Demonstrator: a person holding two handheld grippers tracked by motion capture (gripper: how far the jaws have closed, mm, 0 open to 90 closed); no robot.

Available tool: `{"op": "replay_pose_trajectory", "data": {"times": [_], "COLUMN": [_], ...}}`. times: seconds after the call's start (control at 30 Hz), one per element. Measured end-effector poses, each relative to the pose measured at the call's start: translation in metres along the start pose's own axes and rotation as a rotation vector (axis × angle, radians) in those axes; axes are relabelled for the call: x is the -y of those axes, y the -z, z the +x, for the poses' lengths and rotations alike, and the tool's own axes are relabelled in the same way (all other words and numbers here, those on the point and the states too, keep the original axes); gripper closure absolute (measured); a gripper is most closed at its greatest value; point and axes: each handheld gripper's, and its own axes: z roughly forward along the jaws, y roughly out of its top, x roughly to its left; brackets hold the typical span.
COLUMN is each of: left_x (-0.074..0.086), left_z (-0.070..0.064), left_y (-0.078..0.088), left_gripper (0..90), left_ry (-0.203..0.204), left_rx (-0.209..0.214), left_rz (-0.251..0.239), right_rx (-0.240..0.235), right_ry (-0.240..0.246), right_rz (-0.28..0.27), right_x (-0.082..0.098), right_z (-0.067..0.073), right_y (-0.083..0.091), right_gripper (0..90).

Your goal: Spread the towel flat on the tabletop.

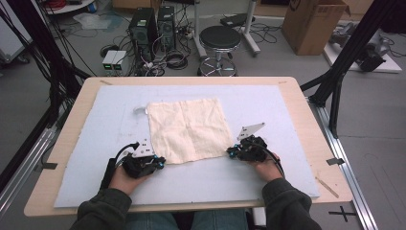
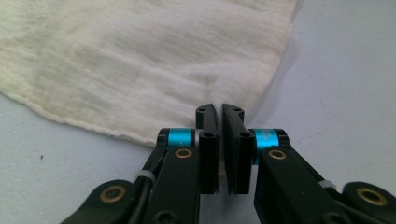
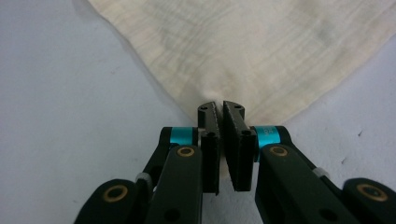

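- My left gripper (image 2: pixel 219 109) has its jaws pressed together on the near left corner of the cream cloth (image 2: pixel 140 60); in the left gripper view a thin fold of fabric is pinched between the pads, and the hem runs off to the left along the mat.
- My right gripper (image 3: pixel 219 107) is clamped the same way on the near right corner, the cloth (image 3: pixel 243 51) fanning out from the jaws in a wedge.
- Both gripper views show the pinch itself, which the high view is too far off to resolve; there I can make out just the black bodies of the left gripper (image 1: pixel 160 164) and right gripper (image 1: pixel 231 152) sitting at the two near corners.
- The high view gives me the layout instead: the cloth (image 1: pixel 189 128) lies spread nearly flat in the middle of the pale blue mat (image 1: pixel 95 182), which covers most of the wooden table (image 1: pixel 316 143).
- Also from above, a small pale scrap (image 1: pixel 139 110) lies on the mat just beside the cloth's far left corner.
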Motion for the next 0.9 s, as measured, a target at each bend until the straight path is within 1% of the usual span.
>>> {"op": "replay_pose_trajectory", "data": {"times": [0.07,0.17,0.27,0.37,0.4,0.43,0.5,0.57,0.6,0.63,0.67,0.7,0.73,0.9], "left_x": [0.0,0.0,0.003,0.005,0.006,0.006,0.007,0.009,0.009,0.01,0.011,0.011,0.012,0.016], "left_z": [0.001,0.002,0.005,0.006,0.007,0.007,0.007,0.007,0.007,0.007,0.006,0.006,0.006,0.005], "left_y": [0.001,0.003,0.008,0.012,0.015,0.015,0.018,0.021,0.022,0.024,0.025,0.027,0.028,0.034], "left_gripper": [86.1,86.3,86.3,86.3,86.2,86.3,86.3,86.3,86.3,86.3,86.3,86.3,86.3,86.2], "left_ry": [0.005,0.007,0.012,0.013,0.018,0.018,0.016,0.015,0.016,0.019,0.019,0.02,0.021,0.024], "left_rx": [0.001,0.005,0.006,0.006,0.009,0.009,0.009,0.01,0.01,0.01,0.009,0.009,0.013,0.008], "left_rz": [-0.001,0.004,0.008,0.009,0.006,0.006,0.003,0.002,0.001,-0.004,-0.006,-0.008,-0.01,-0.019], "right_rx": [-0.006,-0.013,-0.02,-0.033,-0.039,-0.039,-0.053,-0.053,-0.063,-0.063,-0.072,-0.072,-0.076,-0.088], "right_ry": [-0.007,-0.001,0.009,0.002,0.015,0.015,0.024,0.025,0.023,0.023,0.026,0.026,0.032,0.033], "right_rz": [0.005,0.007,0.013,0.005,0.01,0.01,0.011,0.012,0.006,0.006,0.002,0.002,0.002,0.004], "right_x": [0.0,0.001,0.004,0.006,0.007,0.007,0.008,0.008,0.008,0.008,0.008,0.008,0.008,0.007], "right_z": [0.0,0.001,0.007,0.011,0.017,0.017,0.023,0.025,0.027,0.027,0.031,0.031,0.034,0.039], "right_y": [0.001,0.003,0.007,0.009,0.01,0.01,0.01,0.01,0.01,0.01,0.011,0.011,0.01,0.009], "right_gripper": [86.0,86.2,86.2,86.2,86.2,86.2,86.2,86.2,86.2,86.2,86.2,86.2,86.2,86.1]}}
